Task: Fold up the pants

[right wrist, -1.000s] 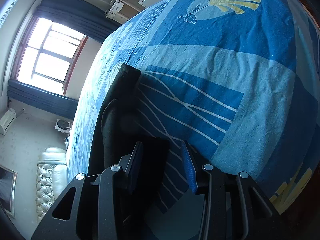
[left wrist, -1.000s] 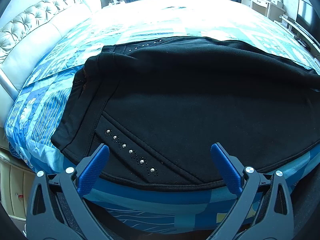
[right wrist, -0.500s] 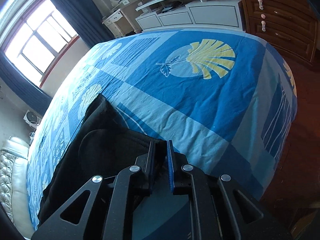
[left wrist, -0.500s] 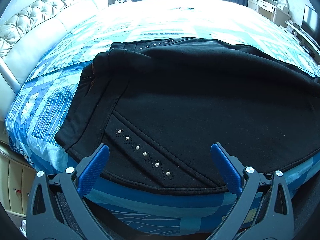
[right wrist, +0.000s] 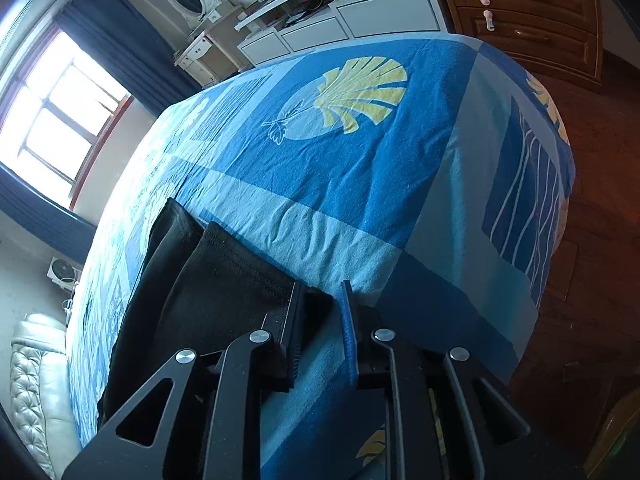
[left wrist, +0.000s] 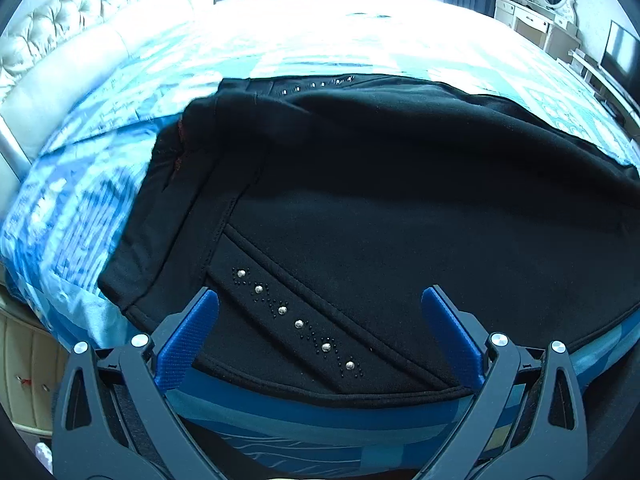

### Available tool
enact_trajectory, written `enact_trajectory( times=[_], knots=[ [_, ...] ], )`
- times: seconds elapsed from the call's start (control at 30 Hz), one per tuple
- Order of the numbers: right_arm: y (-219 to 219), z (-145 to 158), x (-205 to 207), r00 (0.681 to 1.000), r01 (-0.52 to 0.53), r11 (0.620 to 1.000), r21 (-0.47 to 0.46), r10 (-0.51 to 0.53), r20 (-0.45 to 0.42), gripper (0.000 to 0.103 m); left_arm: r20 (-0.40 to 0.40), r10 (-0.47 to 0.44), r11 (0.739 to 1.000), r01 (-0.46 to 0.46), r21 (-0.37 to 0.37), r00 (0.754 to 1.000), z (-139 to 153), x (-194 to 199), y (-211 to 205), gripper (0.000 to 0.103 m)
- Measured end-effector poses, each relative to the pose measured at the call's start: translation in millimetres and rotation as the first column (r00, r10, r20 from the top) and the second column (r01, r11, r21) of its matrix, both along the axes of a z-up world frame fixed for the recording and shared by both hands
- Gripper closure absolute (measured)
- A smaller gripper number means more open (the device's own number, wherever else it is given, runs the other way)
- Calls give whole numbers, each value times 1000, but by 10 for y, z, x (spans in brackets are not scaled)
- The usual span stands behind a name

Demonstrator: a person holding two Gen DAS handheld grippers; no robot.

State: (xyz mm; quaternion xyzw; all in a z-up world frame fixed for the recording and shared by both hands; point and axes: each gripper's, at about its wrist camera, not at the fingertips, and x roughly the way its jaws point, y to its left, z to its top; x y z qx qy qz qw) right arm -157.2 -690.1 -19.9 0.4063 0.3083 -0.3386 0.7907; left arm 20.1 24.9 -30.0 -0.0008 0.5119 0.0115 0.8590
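On the bed (right wrist: 360, 184), the pants (left wrist: 380, 208) are being laid along its near edge; the wide-open left gripper (left wrist: 320, 320) is being held over the waist, while the right gripper (right wrist: 320, 304), just reopened narrowly, is being held at the cuffs (right wrist: 240, 264), black cloth between its jaws.

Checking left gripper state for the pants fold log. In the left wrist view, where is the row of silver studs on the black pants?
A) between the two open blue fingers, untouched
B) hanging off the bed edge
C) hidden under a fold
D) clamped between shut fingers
A: the stud row lies flat on the black pants, in the wide gap of the left gripper, whose blue fingers touch nothing.
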Motion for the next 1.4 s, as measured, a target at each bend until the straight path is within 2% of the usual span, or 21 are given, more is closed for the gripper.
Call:
enact_trajectory(
  times=[0.07, 0.13, 0.2, 0.3, 0.37, 0.5, 0.6, 0.7, 0.8, 0.87, 0.93, 1.07, 1.13, 1.17, 1.27, 1.4],
  knots=[
    [41, 92, -53, 1000, 15, 1000, -19, -15, 27, 65, -98, 29, 993, -40, -110, 995, -131, 80, 134, 2],
    [111, 166, -56, 998, 1, 1000, -16, 0, 57, 56, -104, 32, 986, -48, -161, 994, -166, 101, 220, 2],
    [221, 242, -15, 996, -26, 1000, -17, 28, 90, 49, -96, 0, 988, -15, -156, 995, -142, 104, 225, 2],
    [449, 344, 155, 988, -96, 995, -30, 99, 116, 45, -113, -73, 988, 57, -144, 991, -190, 114, 221, 2],
    [643, 387, 318, 979, -161, 986, -34, 164, 117, 43, -102, -89, 987, 74, -141, 991, -190, 97, 223, 2],
    [1116, 466, 675, 942, -310, 950, -42, 313, 120, 42, -85, -97, 988, 86, -126, 992, -184, 76, 217, 2],
    [1559, 566, 961, 876, -456, 888, -69, 461, 141, 42, -96, -125, 982, 109, -154, 988, -82, 73, 241, 2],
    [2020, 671, 1298, 748, -635, 766, -98, 642, 168, 34, -56, -164, 966, 149, -209, 985, 161, 109, 357, 2],
    [2442, 726, 1654, 612, -767, 630, -121, 776, 153, 31, 49, -173, 973, 179, -148, 984, 489, 243, 567, 2],
    [2688, 715, 1874, 555, -813, 566, -135, 824, 113, 31, 96, -167, 981, 175, -89, 981, 639, 418, 755, 2],
    [2914, 680, 2080, 504, -849, 509, -141, 861, 70, 31, 99, -169, 980, 178, -90, 981, 697, 693, 988, 2],
    [3310, 557, 2378, 438, -891, 433, -138, 899, -6, 30, 18, -158, 976, 159, -147, 987, 538, 1353, 1507, 2],
    [3484, 508, 2485, 410, -905, 403, -139, 912, -27, 30, -26, -142, 967, 133, -216, 990, 399, 1666, 1728, 2],
    [3565, 490, 2526, 395, -912, 387, -138, 918, -35, 30, -44, -135, 955, 118, -274, 990, 330, 1808, 1829, 2],
    [3735, 458, 2643, 345, -932, 335, -135, 937, -55, 30, -61, -143, 890, 101, -445, 988, 157, 2144, 2065, 2],
    [3850, 452, 2838, 285, -953, 275, -126, 957, -63, 30, -56, -182, 842, 126, -524, 982, -5, 2408, 2061, 2]
  ],
)
